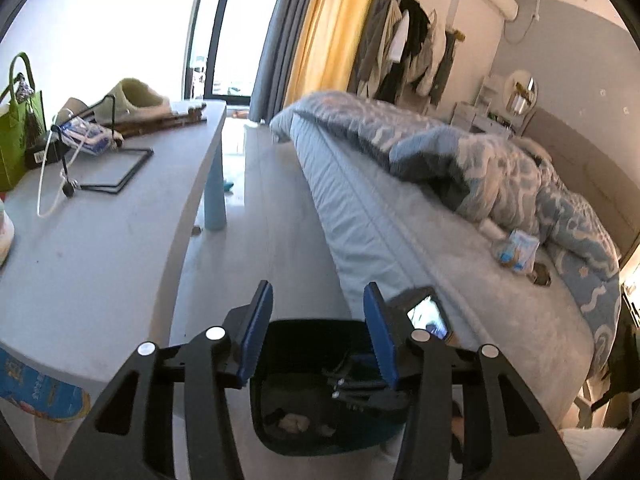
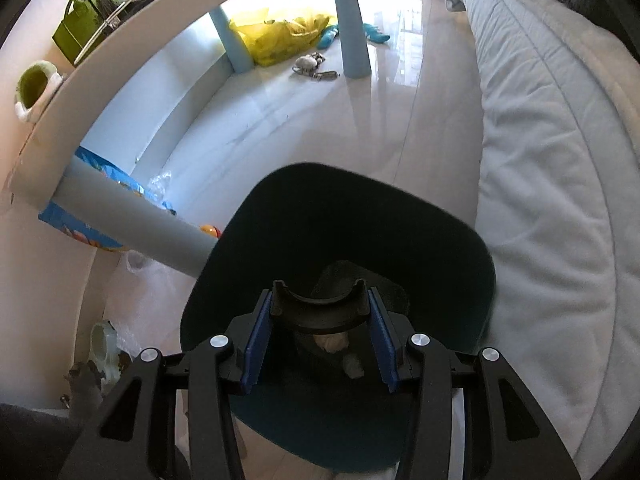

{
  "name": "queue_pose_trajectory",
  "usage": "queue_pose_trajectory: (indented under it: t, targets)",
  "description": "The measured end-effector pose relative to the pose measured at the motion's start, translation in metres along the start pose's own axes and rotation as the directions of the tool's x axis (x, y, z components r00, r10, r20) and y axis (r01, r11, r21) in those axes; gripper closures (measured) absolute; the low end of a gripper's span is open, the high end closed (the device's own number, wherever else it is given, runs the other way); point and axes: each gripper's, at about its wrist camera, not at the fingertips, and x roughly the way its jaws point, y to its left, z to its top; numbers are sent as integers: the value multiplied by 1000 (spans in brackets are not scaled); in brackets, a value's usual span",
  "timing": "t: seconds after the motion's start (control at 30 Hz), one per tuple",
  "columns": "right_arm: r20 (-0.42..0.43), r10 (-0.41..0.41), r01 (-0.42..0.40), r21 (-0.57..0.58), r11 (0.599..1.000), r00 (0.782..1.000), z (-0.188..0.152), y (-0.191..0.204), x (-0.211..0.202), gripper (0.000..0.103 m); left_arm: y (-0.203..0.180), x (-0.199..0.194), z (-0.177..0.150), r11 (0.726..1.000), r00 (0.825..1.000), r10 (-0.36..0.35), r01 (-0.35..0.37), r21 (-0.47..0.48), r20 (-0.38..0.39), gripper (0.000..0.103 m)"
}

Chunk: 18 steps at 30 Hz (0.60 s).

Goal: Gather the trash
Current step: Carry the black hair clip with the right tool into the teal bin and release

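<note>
A dark teal trash bin (image 2: pixel 332 240) stands on the floor between the table and the bed; it also shows in the left wrist view (image 1: pixel 280 412). Crumpled pale paper (image 2: pixel 332 342) lies at its bottom. My right gripper (image 2: pixel 320 320) hangs over the bin mouth, shut on a dark curved piece of trash (image 2: pixel 320 308) held between its blue pads. My left gripper (image 1: pixel 318 320) is open and empty above the bin, with the right gripper (image 1: pixel 360 384) visible below it inside the bin. A blue-and-white snack packet (image 1: pixel 516 250) lies on the bed.
The grey table (image 1: pixel 100 248) at left carries a green bag (image 1: pixel 16 128), a wire stand, a cable and a blue packet. The bed (image 1: pixel 420 240) with a blue quilt is at right. On the floor are a yellow bag (image 2: pixel 280 36), a blue package (image 2: pixel 120 200) and clear plastic wrap.
</note>
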Motion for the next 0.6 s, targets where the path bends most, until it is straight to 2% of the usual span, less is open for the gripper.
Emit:
queue_pose_trajectory:
  t: [0.1, 0.2, 0.4, 0.6]
  targets:
    - [-1, -10, 10, -14, 1000, 1000, -2, 2, -1, 53, 0, -7, 4, 1000, 1000, 8, -8, 2, 28, 54]
    - [-2, -11, 11, -33, 999, 1000, -3, 3, -4, 43, -1, -12, 8, 1000, 999, 21, -21, 4, 50, 54]
    - [14, -23, 24, -67, 997, 1000, -8, 5, -16, 40, -8, -20, 18, 999, 995, 34, -36, 12, 96, 54]
    - [93, 0, 8, -95, 995, 996, -9, 7, -47, 37, -18, -28, 26, 999, 990, 36, -38, 13, 134, 54]
